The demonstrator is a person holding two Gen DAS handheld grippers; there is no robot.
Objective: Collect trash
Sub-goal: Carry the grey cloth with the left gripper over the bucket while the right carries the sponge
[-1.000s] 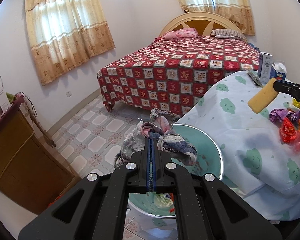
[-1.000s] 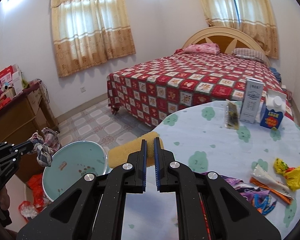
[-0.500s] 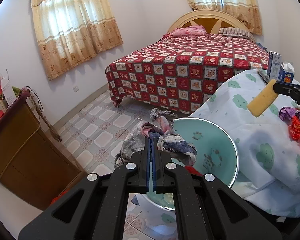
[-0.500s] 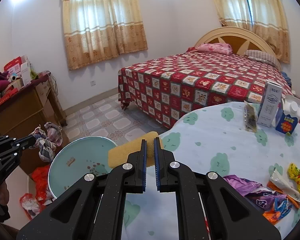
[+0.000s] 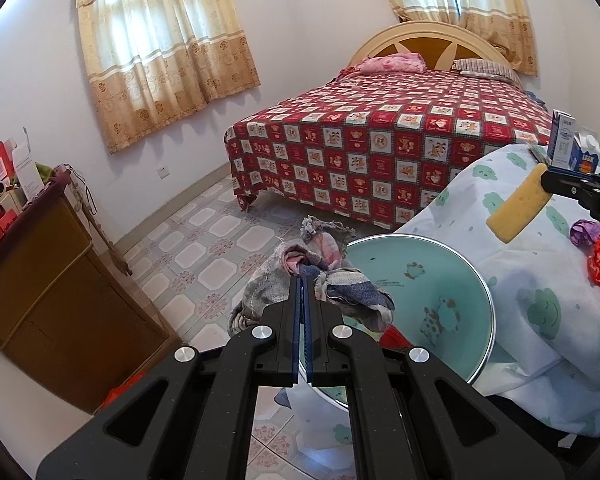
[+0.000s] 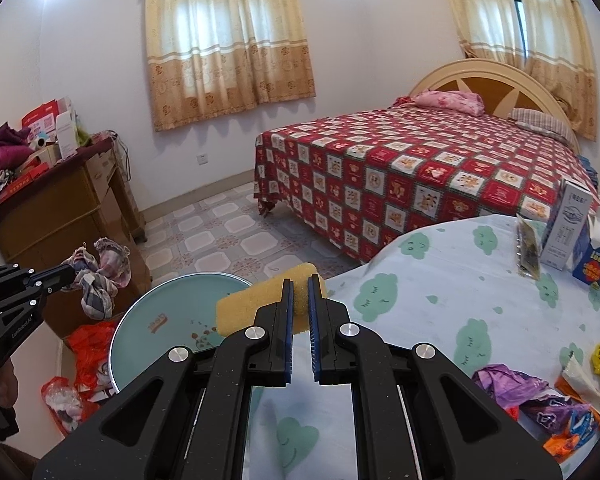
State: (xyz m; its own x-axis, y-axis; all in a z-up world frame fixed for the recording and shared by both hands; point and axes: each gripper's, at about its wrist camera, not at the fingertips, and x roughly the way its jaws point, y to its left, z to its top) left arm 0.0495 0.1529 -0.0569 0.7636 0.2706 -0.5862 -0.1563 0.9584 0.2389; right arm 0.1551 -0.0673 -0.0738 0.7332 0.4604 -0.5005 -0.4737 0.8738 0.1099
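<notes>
Left wrist view: the left claw (image 5: 302,280) is pinching a limp rag (image 5: 324,276) over the teal basin (image 5: 452,280).

Right wrist view: the right claw (image 6: 299,286) is squeezing a soft, light sponge (image 6: 240,310) mid-body; crinkly, featherweight wrappers (image 6: 548,400) are lying on the desk (image 6: 440,280), best pinched by a fold.

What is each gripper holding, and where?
Left gripper pinches a crumpled plaid rag at its bunched middle; right gripper clamps a yellow sponge near one end.

Left claw (image 5: 302,280) clamped on rag (image 5: 316,280) beside basin (image 5: 440,276)
</notes>
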